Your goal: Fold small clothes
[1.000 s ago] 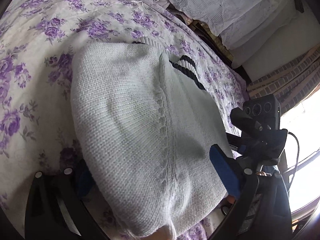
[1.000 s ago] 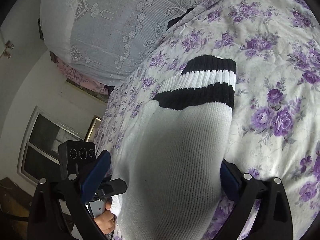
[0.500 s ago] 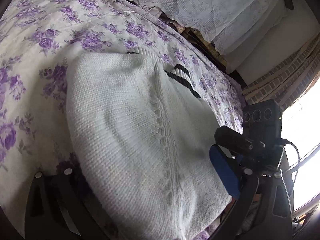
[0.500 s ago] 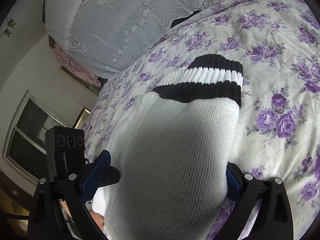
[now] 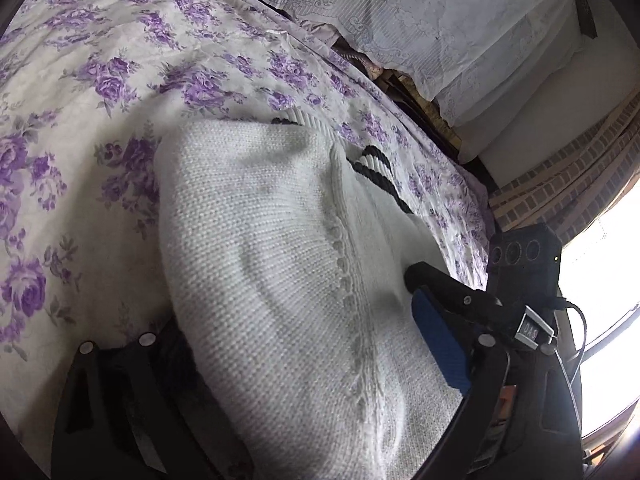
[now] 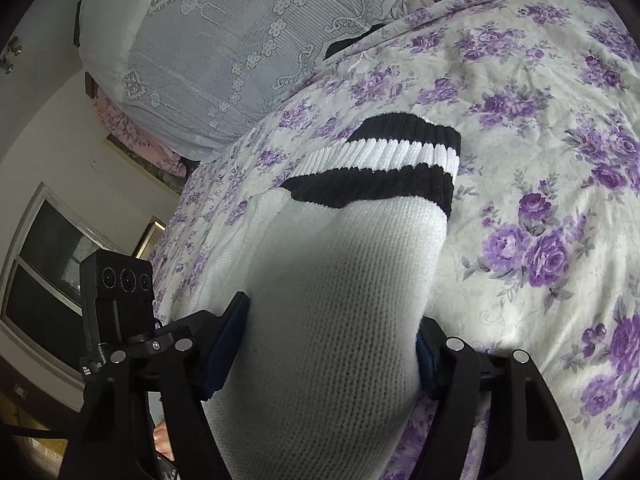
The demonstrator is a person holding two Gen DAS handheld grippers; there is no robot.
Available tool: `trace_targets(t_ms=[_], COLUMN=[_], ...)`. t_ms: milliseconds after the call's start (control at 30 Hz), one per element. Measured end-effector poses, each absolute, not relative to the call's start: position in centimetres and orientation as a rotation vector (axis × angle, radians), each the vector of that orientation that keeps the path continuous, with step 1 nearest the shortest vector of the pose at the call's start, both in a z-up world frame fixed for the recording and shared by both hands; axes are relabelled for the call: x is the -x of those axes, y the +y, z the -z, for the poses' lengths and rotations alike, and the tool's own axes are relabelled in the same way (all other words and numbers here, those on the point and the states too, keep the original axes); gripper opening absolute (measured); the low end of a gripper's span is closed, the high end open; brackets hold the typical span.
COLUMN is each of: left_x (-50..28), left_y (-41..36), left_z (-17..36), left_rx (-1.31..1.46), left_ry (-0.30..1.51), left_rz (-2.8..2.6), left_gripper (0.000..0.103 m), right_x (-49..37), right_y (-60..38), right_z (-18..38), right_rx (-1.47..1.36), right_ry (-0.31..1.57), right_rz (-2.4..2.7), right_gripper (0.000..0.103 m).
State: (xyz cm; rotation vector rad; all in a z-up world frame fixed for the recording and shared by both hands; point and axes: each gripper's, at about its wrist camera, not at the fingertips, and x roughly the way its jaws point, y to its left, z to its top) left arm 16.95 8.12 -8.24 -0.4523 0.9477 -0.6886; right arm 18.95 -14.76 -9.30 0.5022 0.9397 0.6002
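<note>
A white knit sweater (image 5: 260,260) with a black-and-white striped cuff (image 6: 384,160) lies on the purple-flowered bedspread (image 5: 100,80). My left gripper (image 5: 296,320) stands open and wide. The sweater's body bulges up between its fingers and hides the left pad. In the right wrist view the striped sleeve (image 6: 340,300) fills the gap of my right gripper (image 6: 334,320). Its jaws are closing, and both blue pads touch the bunched knit and squeeze it narrower. Each gripper shows at the edge of the other's view: the right gripper (image 5: 520,264) and the left gripper (image 6: 120,292).
A white lace-covered pile of bedding (image 6: 208,40) sits at the head of the bed. A window (image 6: 44,256) and a pale wall stand beyond the bed's left side. A brick-patterned wall (image 5: 560,176) and a bright window lie to the right. A hand (image 6: 162,440) shows below.
The right gripper's jaws have come inward against the sleeve, which now looks narrower between them. In the left wrist view the other gripper's finger has reached over the sweater's edge.
</note>
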Motion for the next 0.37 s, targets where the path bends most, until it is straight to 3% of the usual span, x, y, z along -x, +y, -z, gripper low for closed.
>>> trace_targets(t_ms=[133, 233, 367], left_x=[-16.0, -15.7, -14.9], left_y=[6.2, 7.4, 6.9], left_z=[7.5, 7.0, 6.1], left_rx=[0.325, 0.420, 0.346], left_ry=[0.917, 0.863, 0.816], left_rz=[0.667, 0.690, 0.659], left_gripper=[0.096, 0.084, 0.072], right_x=[-18.7, -18.2, -17.4], right_y=[-14.4, -14.4, -14.2], right_z=[9.1, 8.7, 7.7], right_rx=[-0.477, -0.472, -0.428], right_ry=[0.925, 0.888, 0.837], right_rz=[-0.591, -0.591, -0.588], right_gripper=[0.074, 0.071, 0.068])
